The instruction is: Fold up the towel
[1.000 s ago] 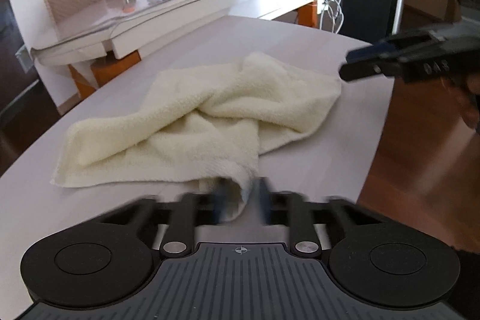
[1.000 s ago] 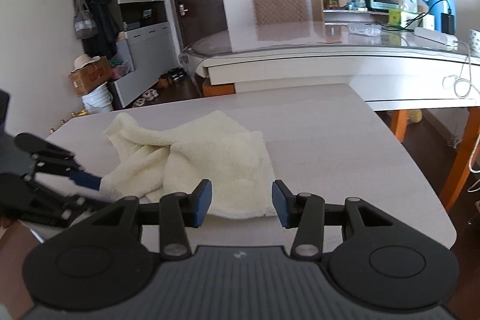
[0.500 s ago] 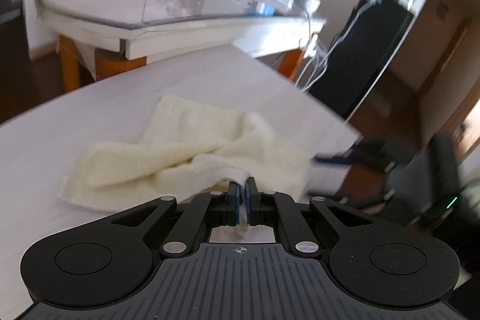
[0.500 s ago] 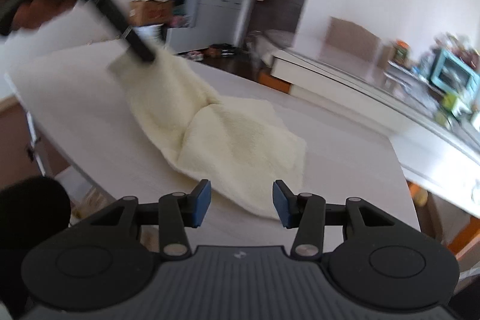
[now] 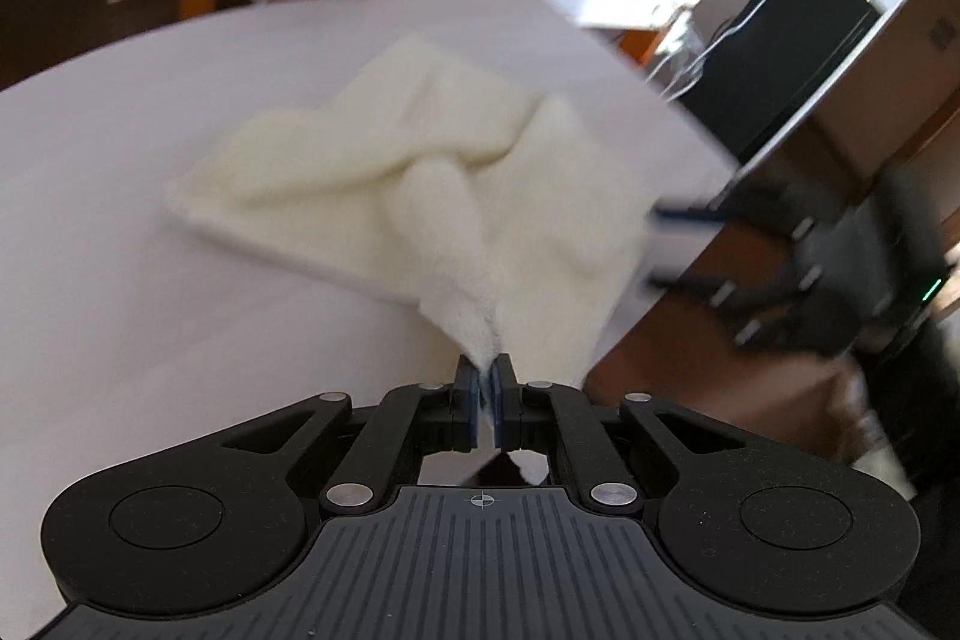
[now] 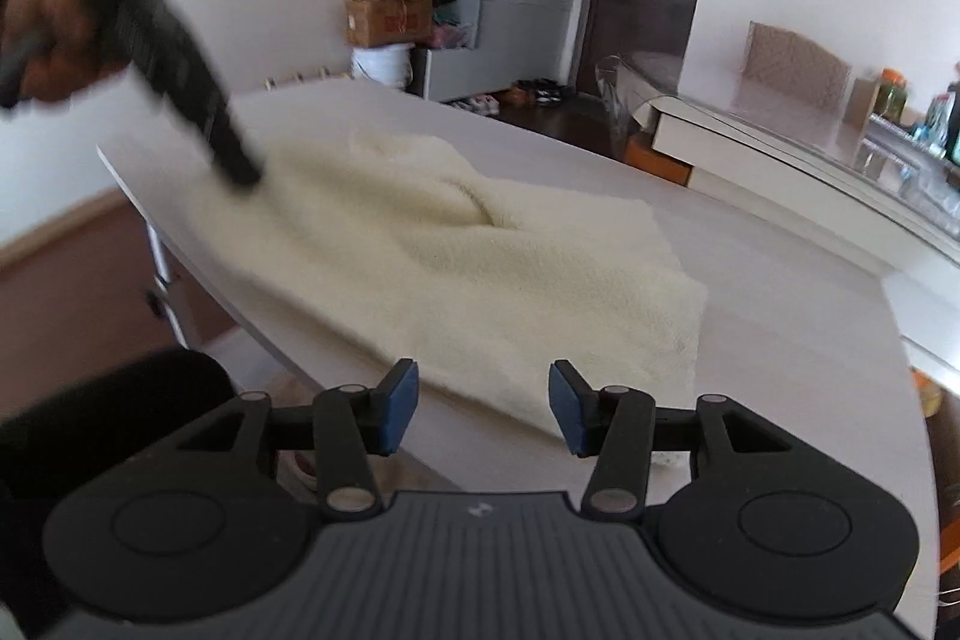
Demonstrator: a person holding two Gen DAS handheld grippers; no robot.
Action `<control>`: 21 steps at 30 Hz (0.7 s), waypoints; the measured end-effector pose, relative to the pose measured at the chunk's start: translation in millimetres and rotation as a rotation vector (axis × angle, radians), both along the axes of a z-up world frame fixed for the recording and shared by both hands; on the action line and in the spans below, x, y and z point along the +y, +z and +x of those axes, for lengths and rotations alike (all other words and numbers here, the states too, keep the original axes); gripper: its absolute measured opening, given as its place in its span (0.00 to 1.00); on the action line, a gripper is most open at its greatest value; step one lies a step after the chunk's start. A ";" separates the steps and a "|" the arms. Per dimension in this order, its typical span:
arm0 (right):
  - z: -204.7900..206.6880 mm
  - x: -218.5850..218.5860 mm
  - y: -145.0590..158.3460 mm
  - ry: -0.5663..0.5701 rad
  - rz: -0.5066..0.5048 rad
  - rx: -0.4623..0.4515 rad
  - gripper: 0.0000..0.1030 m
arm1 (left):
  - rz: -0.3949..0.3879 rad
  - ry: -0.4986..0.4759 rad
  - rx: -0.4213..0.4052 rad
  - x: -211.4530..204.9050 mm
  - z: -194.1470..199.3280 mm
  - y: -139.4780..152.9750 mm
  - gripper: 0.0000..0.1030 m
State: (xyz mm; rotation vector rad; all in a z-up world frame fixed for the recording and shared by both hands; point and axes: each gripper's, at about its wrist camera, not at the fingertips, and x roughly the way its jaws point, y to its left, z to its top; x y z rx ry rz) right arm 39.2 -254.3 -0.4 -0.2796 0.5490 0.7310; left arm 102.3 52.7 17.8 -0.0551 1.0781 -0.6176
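The left gripper has its jaws pressed together on a corner of the cream towel, lifting that corner into a peak while the rest lies rumpled on the pale table. In the right wrist view a hand holds this gripper at the towel's far left edge. The right gripper hovers at the towel's near edge by the table's border; its jaws are opening, blue pads apart, with nothing pinched between them.
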 end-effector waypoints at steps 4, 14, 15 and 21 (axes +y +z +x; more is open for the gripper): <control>14.0 -1.8 6.0 -0.052 0.050 -0.005 0.59 | 0.033 0.020 -0.009 13.2 -9.1 -3.0 0.29; 64.8 20.9 16.0 -0.132 0.073 -0.025 0.53 | 0.128 0.192 -0.204 20.1 34.4 11.2 0.30; 71.3 24.6 16.2 -0.132 0.073 -0.025 0.53 | 0.112 0.189 -0.208 18.5 40.9 9.3 0.30; 97.3 36.2 14.3 -0.129 0.047 -0.019 0.54 | 0.078 0.140 -0.181 3.6 78.3 -13.3 0.28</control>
